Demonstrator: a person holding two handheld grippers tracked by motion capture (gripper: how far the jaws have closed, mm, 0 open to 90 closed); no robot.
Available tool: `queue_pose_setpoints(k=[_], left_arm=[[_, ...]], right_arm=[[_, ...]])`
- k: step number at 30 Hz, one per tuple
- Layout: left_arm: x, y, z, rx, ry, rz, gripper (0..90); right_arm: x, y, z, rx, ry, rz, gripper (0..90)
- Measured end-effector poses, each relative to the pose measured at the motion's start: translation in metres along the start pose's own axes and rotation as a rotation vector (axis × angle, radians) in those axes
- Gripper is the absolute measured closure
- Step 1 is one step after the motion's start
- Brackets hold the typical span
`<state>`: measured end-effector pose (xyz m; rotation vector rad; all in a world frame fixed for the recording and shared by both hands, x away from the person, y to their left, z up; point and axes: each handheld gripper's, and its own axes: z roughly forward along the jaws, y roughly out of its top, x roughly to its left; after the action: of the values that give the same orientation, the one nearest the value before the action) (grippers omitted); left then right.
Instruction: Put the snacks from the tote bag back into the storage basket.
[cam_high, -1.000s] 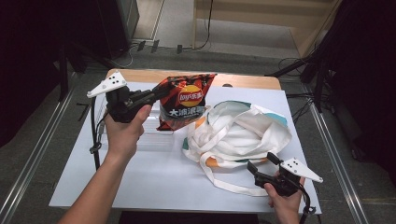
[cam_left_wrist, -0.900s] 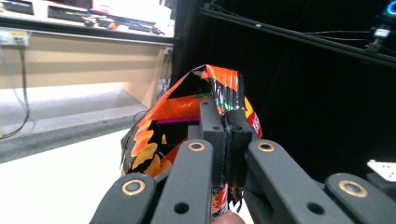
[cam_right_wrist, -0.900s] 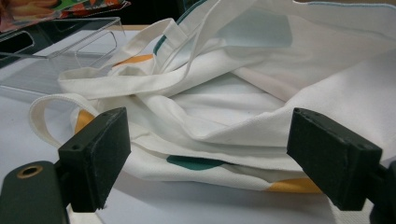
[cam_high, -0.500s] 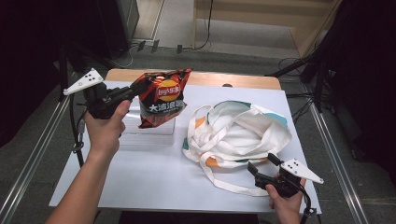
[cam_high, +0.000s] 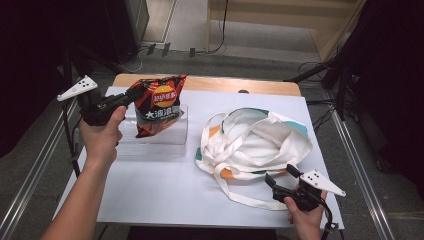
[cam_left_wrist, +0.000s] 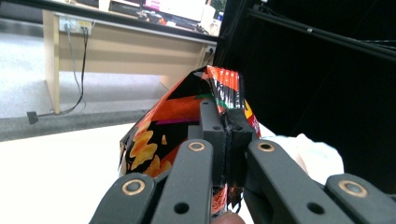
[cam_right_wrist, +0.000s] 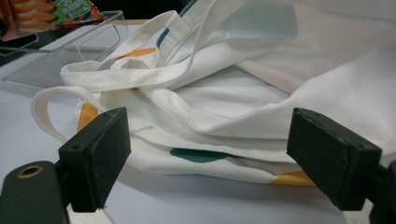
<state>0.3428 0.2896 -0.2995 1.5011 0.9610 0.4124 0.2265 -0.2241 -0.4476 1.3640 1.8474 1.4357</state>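
High view, left tool (cam_high: 134, 95) gripping the chip bag (cam_high: 159, 105) and holding it above a clear tray (cam_high: 152, 142) on the tabletop (cam_high: 160, 190), left gripper view, jaws pinching the crinkled seal of the red-orange bag (cam_left_wrist: 187, 121), right gripper view, right tool (cam_right_wrist: 205, 154) standing wide before the white tote bag (cam_right_wrist: 243, 102).

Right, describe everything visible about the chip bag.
The chip bag is glossy red, black and orange foil with a round logo and white characters on its front. It hangs upright, lifted above the clear plastic tray, pinched at its crimped top edge by the left gripper, whose jaws are shut on it.
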Motion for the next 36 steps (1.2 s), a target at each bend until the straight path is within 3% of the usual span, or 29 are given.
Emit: queue_pose_setpoints(k=[9,11,12,17,20,24,26,27,29,32,36], left_arm=[[0.028,-0.040,0.012,0.084,0.018,-0.059,89.4],[0.035,-0.052,0.010,0.061,0.012,-0.097,87.9],[0.038,-0.057,0.008,0.054,0.021,-0.117,85.4],[0.041,-0.081,0.005,0.088,0.158,-0.150,50.2],[0.040,-0.097,0.006,0.117,0.187,-0.162,44.7],[0.035,-0.106,0.015,0.162,0.224,-0.153,49.9],[0.034,-0.106,0.020,0.179,0.245,-0.144,57.0],[0.034,-0.106,0.022,0.188,0.255,-0.143,60.8],[0.034,-0.105,0.023,0.198,0.263,-0.144,78.3],[0.036,-0.104,0.023,0.213,0.262,-0.132,88.4],[0.041,-0.101,0.018,0.233,0.218,-0.127,90.0]], right_arm=[[0.001,-0.001,0.002,0.010,-0.002,0.001,13.9],[0.000,-0.001,0.002,0.010,-0.003,0.001,13.9],[0.000,-0.001,0.002,0.012,-0.004,0.003,14.0],[0.000,-0.002,0.003,0.015,-0.007,0.007,14.0],[0.001,-0.002,0.003,0.018,-0.005,0.002,14.0],[0.002,-0.003,0.005,0.027,-0.003,0.001,14.0],[0.003,-0.004,0.006,0.029,-0.001,0.002,13.9],[0.003,-0.004,0.006,0.030,0.000,0.002,14.0],[0.003,-0.004,0.007,0.034,0.001,-0.001,14.0],[0.003,-0.005,0.008,0.038,0.000,0.000,14.0],[0.000,-0.005,0.007,0.038,-0.004,0.010,14.1]])
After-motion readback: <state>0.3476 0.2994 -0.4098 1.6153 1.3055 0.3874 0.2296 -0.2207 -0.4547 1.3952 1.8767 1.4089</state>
